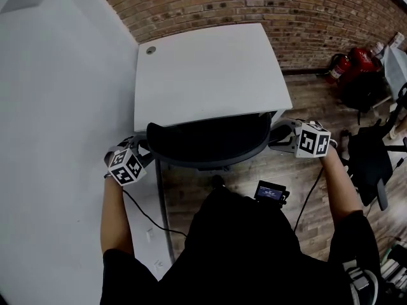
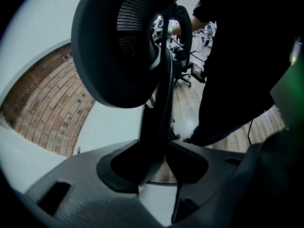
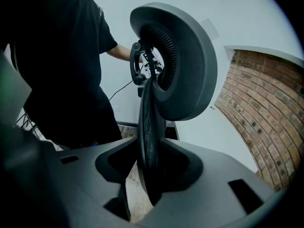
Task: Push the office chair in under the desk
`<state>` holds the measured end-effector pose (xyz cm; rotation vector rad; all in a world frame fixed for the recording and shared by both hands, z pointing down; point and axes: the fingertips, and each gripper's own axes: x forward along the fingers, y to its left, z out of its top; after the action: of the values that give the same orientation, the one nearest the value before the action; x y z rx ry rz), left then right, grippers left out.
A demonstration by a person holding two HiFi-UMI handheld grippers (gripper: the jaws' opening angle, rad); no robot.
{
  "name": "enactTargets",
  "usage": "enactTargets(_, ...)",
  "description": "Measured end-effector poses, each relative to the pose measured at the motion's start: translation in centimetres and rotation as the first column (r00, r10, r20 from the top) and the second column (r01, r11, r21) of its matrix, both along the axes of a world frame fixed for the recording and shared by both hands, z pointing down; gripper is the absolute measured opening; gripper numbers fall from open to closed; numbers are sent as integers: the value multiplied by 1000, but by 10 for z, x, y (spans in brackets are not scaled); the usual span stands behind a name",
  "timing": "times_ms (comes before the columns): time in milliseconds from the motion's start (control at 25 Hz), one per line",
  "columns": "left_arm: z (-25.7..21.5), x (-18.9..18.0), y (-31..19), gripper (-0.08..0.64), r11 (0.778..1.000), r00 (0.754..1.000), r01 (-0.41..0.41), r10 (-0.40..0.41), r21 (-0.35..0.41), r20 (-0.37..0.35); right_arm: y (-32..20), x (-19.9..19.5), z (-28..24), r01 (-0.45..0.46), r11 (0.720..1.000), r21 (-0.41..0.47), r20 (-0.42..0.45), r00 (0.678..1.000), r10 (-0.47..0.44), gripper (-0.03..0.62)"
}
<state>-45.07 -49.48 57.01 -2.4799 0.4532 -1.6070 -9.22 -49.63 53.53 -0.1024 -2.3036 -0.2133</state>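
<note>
Currently I have both claws on the office chair (image 1: 210, 143), one at each side of its backrest (image 2: 164, 103). My left gripper (image 1: 144, 146) pinches the backrest's left edge, with the dark rim running up between its jaws and both pads against it. My right gripper (image 1: 278, 136) pinches the opposite edge the same way, the padded rim wedged between its jaws. The chair stands at the near edge of the white desk (image 1: 203, 68), its backrest overlapping that edge in my head view; the desk backs onto a brick wall (image 1: 254, 5)
</note>
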Motion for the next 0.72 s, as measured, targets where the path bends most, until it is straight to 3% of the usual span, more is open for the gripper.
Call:
enactTargets(320,-3,3,-6,179,1000,1000,-6,6,-7,-7,-9,2,-2,32,999,-35,3,999,-32,160)
enactTargets(720,-3,17,2,179,1000,1000,4,-4,3,-27,-17,16,0,1,999,-54,-8,1000,-2,169)
